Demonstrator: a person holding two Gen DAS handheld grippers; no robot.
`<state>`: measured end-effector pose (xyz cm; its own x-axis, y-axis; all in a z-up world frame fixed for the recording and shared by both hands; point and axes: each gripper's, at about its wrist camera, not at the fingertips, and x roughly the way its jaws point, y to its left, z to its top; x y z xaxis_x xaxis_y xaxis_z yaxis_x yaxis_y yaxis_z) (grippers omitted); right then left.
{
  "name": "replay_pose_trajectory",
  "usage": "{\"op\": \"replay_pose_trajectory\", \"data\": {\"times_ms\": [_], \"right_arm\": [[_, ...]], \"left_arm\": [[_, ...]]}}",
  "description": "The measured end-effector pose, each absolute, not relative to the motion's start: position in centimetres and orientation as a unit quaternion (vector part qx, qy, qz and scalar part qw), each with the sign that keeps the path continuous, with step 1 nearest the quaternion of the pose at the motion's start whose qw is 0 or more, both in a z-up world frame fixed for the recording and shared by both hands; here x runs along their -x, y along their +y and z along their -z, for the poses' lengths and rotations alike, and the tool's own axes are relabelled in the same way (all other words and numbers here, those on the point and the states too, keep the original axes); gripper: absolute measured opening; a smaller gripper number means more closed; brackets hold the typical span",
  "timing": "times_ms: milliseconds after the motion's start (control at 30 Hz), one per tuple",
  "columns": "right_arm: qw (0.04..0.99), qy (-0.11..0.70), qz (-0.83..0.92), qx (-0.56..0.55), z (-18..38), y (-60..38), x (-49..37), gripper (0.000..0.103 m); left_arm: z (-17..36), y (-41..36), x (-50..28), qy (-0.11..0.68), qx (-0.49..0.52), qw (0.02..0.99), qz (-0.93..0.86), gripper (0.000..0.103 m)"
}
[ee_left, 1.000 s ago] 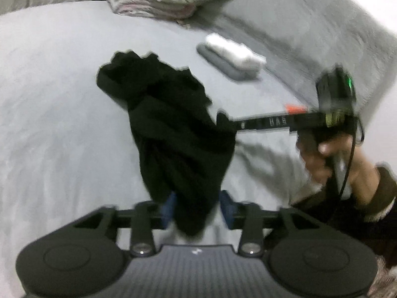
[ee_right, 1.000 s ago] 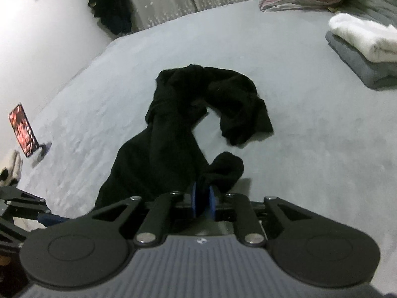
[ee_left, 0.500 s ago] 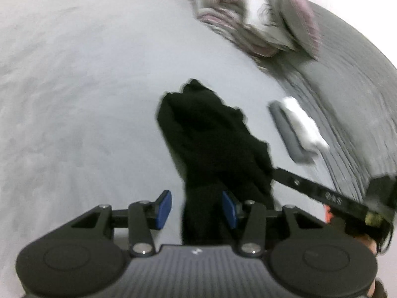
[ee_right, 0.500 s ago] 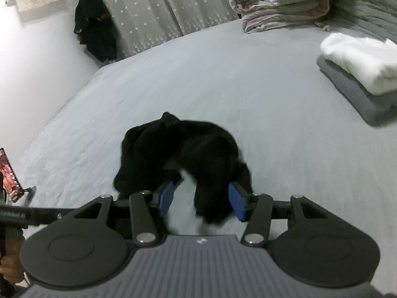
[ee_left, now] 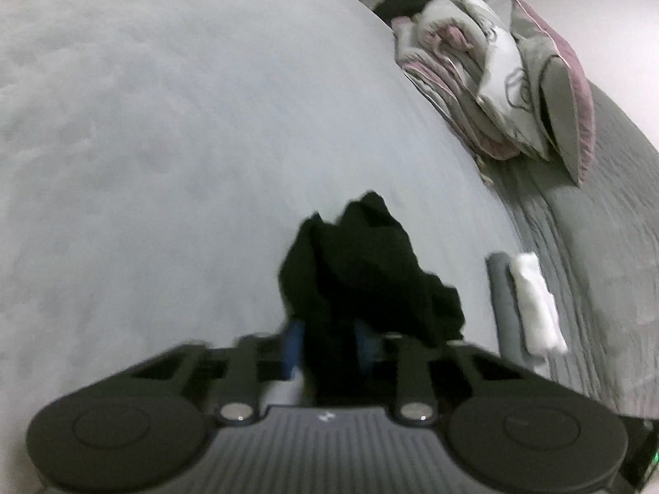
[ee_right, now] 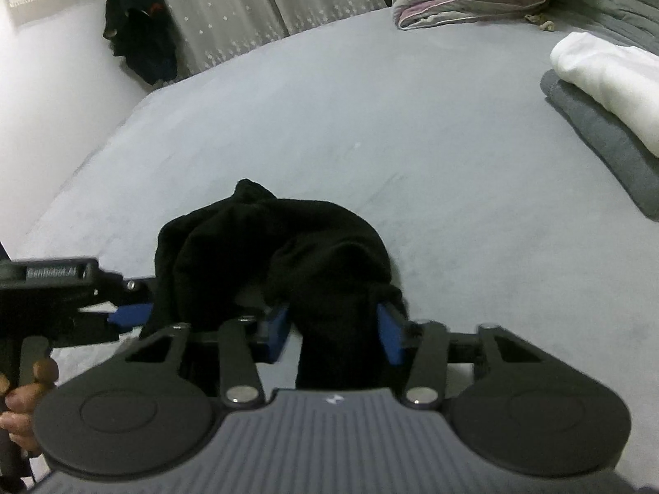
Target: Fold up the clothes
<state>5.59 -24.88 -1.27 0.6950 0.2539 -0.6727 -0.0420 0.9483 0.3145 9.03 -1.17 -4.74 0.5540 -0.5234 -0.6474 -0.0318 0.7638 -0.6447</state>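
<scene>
Since half a second ago the black garment (ee_right: 272,255) has been gathered into a tighter heap nearer the near edge of the bed (ee_right: 412,131), and the left gripper (ee_left: 329,341) has closed in around its hanging end. Cloth is seen between the left jaws, which stand narrowly apart; whether they pinch it cannot be told (the frame is blurred). The right gripper (ee_right: 333,333) is held with its jaws wide apart, a fold of the garment lying between the blue pads (ee_right: 276,331) without being clamped. The left gripper is also seen from the right wrist view at the left edge, touching the heap's side. A folded white towel (ee_right: 609,82) is stacked on a folded grey one (ee_right: 605,144) toward the right edge of the bed. Bedding (ee_left: 486,82) is piled at the far right corner.
</scene>
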Motion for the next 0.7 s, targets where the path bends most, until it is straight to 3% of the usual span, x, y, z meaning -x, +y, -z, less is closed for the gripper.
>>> {"op": "replay_pose_trajectory", "data": {"times_ms": [33,133,400,700], "right_arm": [[0.911,0.381,-0.077,-0.138,1.3,-24.8,-5.6,0.026],[0.914,0.377,-0.065,-0.138,1.1,-24.9,-5.7,0.015],[0.925,0.339,-0.009,-0.172,0.0,-27.1,-5.1,0.012],[0.93,0.318,0.02,-0.181,-0.8,-28.2,-4.6,0.012]], "left_arm": [[4.4,-1.2,-9.0,0.442,0.3,0.834,0.139,0.002],[3.1,-1.2,-8.7,0.416,0.264,0.863,0.111,0.002],[-2.6,2.7,-7.7,0.324,0.201,0.922,0.065,0.002],[-5.6,5.9,-6.8,0.292,0.135,0.947,0.018,0.002]]}}
